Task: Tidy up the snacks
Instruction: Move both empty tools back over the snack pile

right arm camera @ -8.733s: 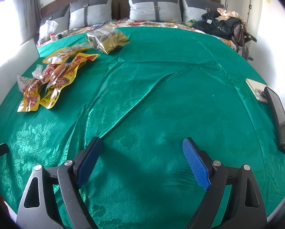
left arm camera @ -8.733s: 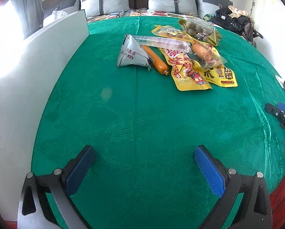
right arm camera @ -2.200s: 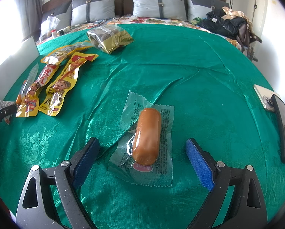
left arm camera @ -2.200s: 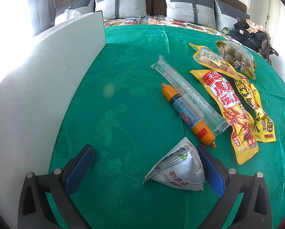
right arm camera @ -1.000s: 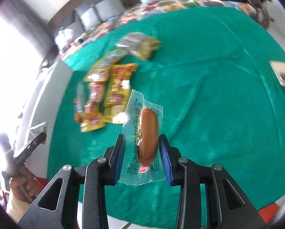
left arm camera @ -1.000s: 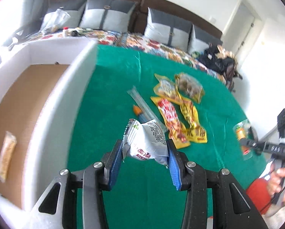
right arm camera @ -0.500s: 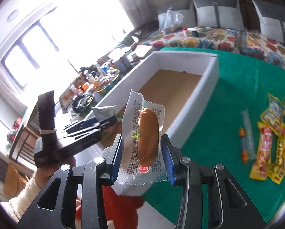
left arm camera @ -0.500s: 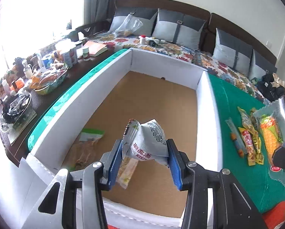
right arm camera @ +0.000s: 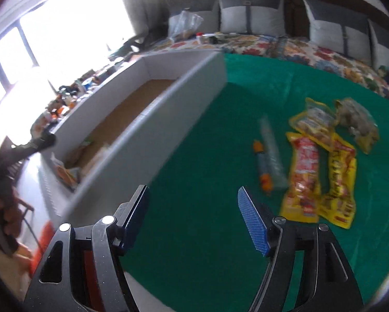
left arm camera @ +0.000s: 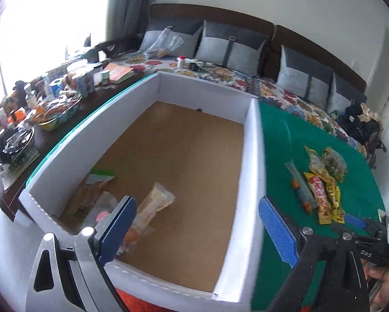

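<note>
My left gripper (left arm camera: 197, 223) is open and empty above the near end of the white cardboard box (left arm camera: 251, 161). Several snack packs lie in the box's near left corner, among them a pale long pack (left arm camera: 155, 202). My right gripper (right arm camera: 194, 218) is open and empty above the green cloth, right of the box wall (right arm camera: 153, 130). On the cloth lie an orange sausage stick (right arm camera: 262, 166), a clear tube pack (right arm camera: 271, 150), two yellow snack bags (right arm camera: 305, 171) and a bag of brown balls (right arm camera: 355, 119). The same group shows in the left wrist view (left arm camera: 319, 182).
A dark side table (left arm camera: 38, 119) crowded with jars, dishes and bottles runs left of the box. A sofa with grey cushions (left arm camera: 231, 49) lies behind. The right gripper's body (left arm camera: 371, 236) shows at the right edge of the left wrist view.
Both grippers have opened and let go: the grey triangular pack and the wrapped sausage bun are no longer held. The right gripper has swung right, off the box and over the cloth.
</note>
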Demonstrator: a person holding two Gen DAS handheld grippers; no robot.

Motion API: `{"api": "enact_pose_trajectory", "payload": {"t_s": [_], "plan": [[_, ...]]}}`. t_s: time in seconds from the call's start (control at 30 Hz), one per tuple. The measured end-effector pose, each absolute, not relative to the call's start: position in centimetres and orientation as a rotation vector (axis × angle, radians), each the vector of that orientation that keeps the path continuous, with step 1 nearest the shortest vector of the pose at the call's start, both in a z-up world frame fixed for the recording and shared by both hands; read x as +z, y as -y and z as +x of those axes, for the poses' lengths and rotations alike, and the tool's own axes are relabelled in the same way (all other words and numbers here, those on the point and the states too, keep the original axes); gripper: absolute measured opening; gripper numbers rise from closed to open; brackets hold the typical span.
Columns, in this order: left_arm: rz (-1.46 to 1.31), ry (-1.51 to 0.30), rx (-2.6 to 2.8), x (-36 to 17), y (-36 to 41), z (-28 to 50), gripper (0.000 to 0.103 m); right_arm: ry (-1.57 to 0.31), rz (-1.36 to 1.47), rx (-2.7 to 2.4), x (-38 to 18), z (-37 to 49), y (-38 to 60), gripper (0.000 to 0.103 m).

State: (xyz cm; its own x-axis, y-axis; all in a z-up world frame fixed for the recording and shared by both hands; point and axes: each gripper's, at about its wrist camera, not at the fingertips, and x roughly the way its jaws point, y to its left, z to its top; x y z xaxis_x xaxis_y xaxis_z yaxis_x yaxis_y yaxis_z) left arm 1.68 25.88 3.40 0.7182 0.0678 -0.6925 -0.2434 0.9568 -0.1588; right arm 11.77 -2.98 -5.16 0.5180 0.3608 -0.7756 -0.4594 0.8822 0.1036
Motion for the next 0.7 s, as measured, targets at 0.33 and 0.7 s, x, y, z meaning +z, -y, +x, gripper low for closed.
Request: {"api": "enact_pose_trajectory", "payload": {"t_s": [0.33, 0.7], "plan": [[-0.126, -0.924, -0.171, -2.8, -8.4, 8.1, 0.102, -0.876, -0.028, -0.035, -9.3, 13.7, 25.0, 0.073], [0.014, -0.967, -0.026, -11.8, -6.1, 14.0, 0.103, -0.872, 0.026, -0.118, -11.0, 14.5, 28.9, 0.08]]}}
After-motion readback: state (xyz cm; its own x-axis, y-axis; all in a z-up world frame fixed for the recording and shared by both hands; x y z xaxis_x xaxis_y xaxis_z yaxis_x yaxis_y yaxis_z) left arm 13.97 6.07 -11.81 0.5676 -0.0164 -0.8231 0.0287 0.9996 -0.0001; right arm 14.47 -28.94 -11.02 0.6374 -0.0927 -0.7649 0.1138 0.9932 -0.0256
